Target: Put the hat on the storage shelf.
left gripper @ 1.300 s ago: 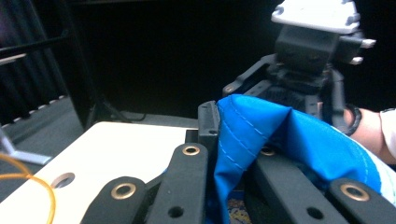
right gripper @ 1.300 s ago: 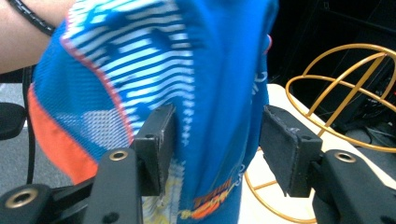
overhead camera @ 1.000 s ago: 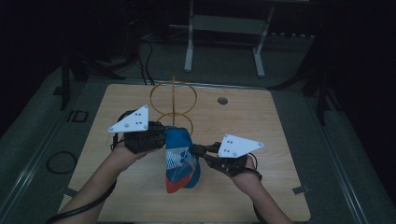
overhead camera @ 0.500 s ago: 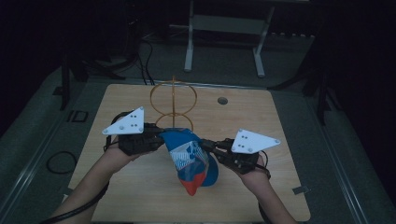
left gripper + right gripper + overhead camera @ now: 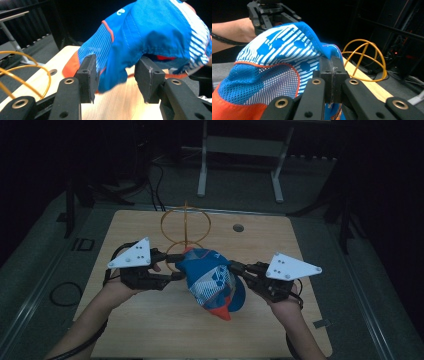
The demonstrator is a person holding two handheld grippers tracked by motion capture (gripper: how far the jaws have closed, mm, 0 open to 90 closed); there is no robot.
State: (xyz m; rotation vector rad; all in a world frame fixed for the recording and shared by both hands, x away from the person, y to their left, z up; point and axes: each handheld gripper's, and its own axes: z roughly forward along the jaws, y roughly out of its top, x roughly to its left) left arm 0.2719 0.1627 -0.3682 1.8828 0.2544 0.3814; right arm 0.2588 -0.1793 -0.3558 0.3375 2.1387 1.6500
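A pale wooden tabletop (image 5: 150, 330) sits in a dark room. At its centre, a blue, white and orange cap (image 5: 210, 280) is held up between two handheld grippers, just near of a yellow wire stand (image 5: 185, 227). The right gripper (image 5: 234, 268) has its jaws closed on the cap's edge. The left gripper (image 5: 176, 266) has its jaws parted, with a fold of cap fabric lying between them. The step appears to be carrying the cap toward the stand; next, the left jaws likely need to clamp down.
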